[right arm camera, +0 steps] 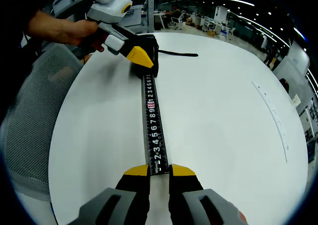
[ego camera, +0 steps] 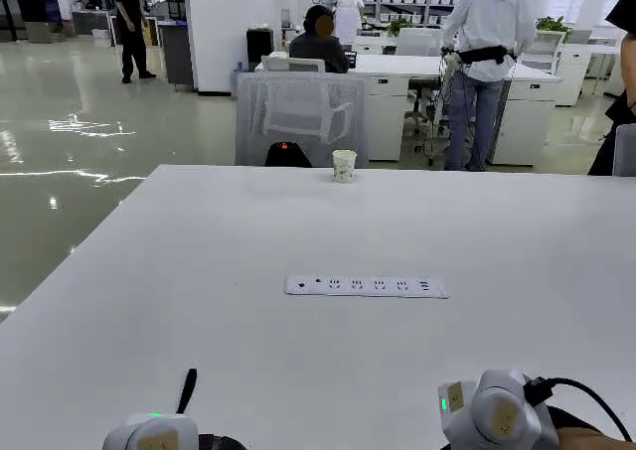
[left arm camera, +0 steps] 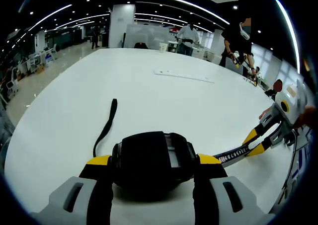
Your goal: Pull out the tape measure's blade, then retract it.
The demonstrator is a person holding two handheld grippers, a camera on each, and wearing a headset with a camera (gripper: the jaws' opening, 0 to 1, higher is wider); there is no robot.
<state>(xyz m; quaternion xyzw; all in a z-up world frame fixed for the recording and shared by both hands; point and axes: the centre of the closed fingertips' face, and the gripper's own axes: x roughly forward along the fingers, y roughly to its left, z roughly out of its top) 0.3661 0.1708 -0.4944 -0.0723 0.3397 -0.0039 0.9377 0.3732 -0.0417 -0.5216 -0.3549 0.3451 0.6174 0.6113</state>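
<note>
The left gripper [left arm camera: 154, 159] is clamped on the black case of the tape measure [left arm camera: 144, 150], its yellow-tipped jaws pressed against the case's two sides; the case sits low on the white desk [left arm camera: 149, 96] at the 6 o'clock edge of the left gripper view. From the case the blade [left arm camera: 233, 157] leaves toward 3 o'clock, where the other gripper holds its far end. The tape measure's black strap [left arm camera: 106, 125] lies loose on the desk, trailing from the case toward 11 o'clock.

In the right gripper view the right gripper [right arm camera: 159, 171] is closed narrowly on the blade's tip at 6 o'clock; the blade lies extended and flat on the desk, its numbers facing up, running straight toward 12 o'clock to the case, which the left gripper holds there; a hand [right arm camera: 64, 31] grips that tool at 10 o'clock. A grey mesh chair [right arm camera: 30, 135] stands off the desk edge at 9 o'clock.

In the head view a white power strip [ego camera: 365, 287] lies mid-desk, well apart from both grippers, toward 12 o'clock; a paper cup [ego camera: 344, 165] stands upright near the far edge, further along at 12 o'clock.
</note>
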